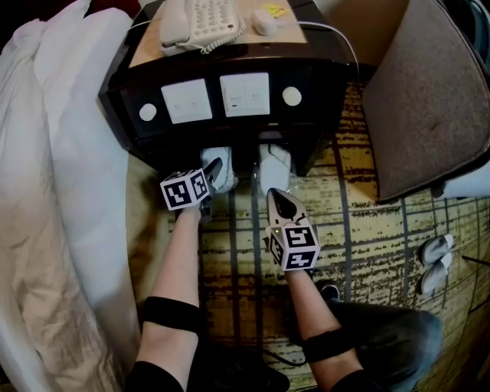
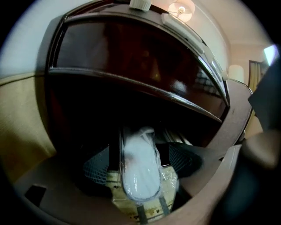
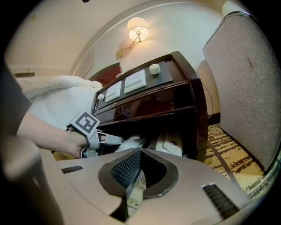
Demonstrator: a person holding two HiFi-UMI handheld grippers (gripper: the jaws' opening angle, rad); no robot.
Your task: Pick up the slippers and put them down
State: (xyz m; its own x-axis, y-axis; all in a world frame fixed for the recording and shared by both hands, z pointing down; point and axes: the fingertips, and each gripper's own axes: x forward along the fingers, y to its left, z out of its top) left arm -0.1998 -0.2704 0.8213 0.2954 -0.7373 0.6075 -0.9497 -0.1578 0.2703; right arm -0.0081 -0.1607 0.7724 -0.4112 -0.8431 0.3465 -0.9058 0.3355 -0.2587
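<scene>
1. Nearest up: two forearms (image 1: 174, 264) with black bands, reaching away toward a dark nightstand (image 1: 230, 126) on patterned carpet (image 1: 360, 230).
2. Only visible from the head view: phone (image 1: 200, 23) on the nightstand top, white bedding (image 1: 69, 153) off to the left, grey armchair (image 1: 429, 99) off to the right, plus a spare pair of slippers (image 1: 436, 260) on the carpet far right, well apart from both tools.
3. Need the left gripper view for this bit: left gripper (image 1: 214, 172) standing wide open, pads not touching anything, and left slipper (image 2: 140, 169), sealed in clear plastic, flat on the carpet right between those jaws, far end poking into the nightstand's dark lower opening.
4. Need the right gripper view for the other one: right gripper (image 3: 139, 154) clamped shut, with what looks like a crinkle of clear wrap pinched at the tips. Also catches a lit wall lamp (image 3: 138, 28) above the nightstand, missing from the head view.
5. Back to the head view for placement: right slipper (image 1: 274, 162), wrapped too, at the mouth of the same opening, just right of the left one, near end touching the right gripper's tips.
</scene>
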